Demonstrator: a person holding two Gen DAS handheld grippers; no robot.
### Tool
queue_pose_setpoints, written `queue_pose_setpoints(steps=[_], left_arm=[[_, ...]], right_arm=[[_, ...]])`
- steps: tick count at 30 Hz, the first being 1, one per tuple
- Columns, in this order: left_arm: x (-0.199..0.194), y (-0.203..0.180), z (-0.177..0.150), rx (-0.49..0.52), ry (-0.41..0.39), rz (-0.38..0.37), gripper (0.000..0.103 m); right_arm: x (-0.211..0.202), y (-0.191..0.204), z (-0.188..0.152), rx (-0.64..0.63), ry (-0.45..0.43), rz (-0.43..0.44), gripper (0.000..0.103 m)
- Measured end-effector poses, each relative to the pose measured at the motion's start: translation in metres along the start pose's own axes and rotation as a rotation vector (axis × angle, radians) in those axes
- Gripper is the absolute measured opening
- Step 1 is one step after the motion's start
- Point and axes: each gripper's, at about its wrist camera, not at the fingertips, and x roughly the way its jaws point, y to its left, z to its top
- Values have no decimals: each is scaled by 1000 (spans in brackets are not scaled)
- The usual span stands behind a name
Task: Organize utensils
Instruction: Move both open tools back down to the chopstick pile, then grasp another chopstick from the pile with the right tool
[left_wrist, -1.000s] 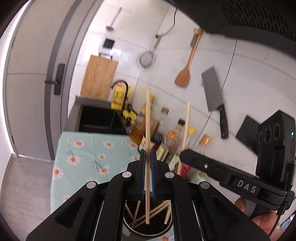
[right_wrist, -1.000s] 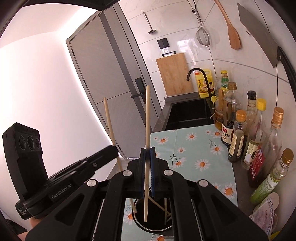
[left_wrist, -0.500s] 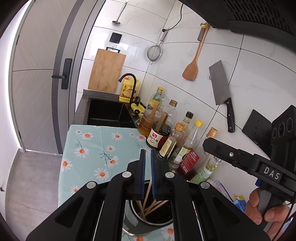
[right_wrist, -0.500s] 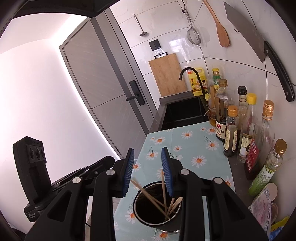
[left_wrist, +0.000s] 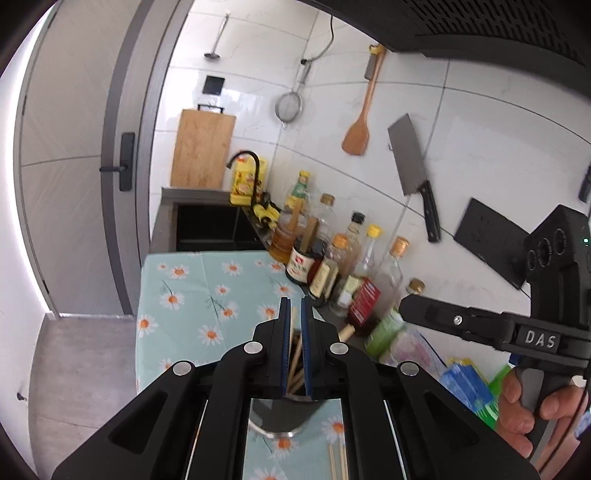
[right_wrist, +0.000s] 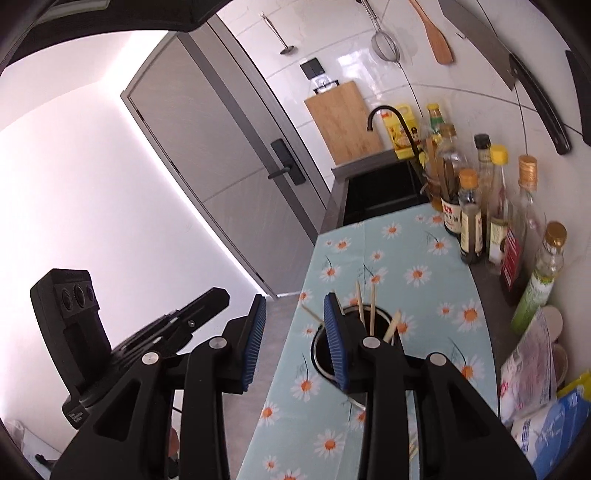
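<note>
Looking from the left wrist, the left gripper (left_wrist: 294, 345) hovers over the metal cup (left_wrist: 275, 413), its jaws nearly closed with only a narrow gap, and I cannot tell if they pinch anything; chopsticks (left_wrist: 293, 360) show through that gap. This view alone shows 2 loose chopsticks (left_wrist: 338, 461) lying on the daisy tablecloth (left_wrist: 192, 291) at 6 o'clock, and the word "DAS" on the other handheld device at 3 o'clock. The right wrist view alone shows the cup (right_wrist: 386, 321) from above, standing on the cloth (right_wrist: 417, 273) with about 5 chopsticks (right_wrist: 372, 310) leaning inside. The right gripper (right_wrist: 295, 345) is wide open and holds nothing; its right finger (right_wrist: 334, 343) covers the cup's left rim. Bottles (right_wrist: 471, 218) stand along the wall at 2 o'clock, about 8, with labels too small to read. On the wall hang 1 cleaver (left_wrist: 412, 166), 1 wooden spatula (left_wrist: 358, 138) and 1 strainer (left_wrist: 289, 107).
</note>
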Motion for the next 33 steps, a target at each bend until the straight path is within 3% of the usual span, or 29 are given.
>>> queue_pose_setpoints(steps=[13, 18, 23, 26, 33], left_arm=[[13, 16, -77, -10, 262, -49, 6], [23, 17, -112, 7, 382, -80, 6], [35, 12, -141, 29, 502, -113, 6], [39, 12, -154, 33, 535, -112, 6], [47, 18, -183, 26, 614, -113, 6]], right_arm=[[28, -29, -100, 79, 348, -234, 38], [45, -53, -144, 183, 497, -303, 38], [62, -76, -174, 290, 601, -360, 37], [70, -92, -187, 365, 656, -385, 30], [84, -107, -202, 430, 701, -452, 22]])
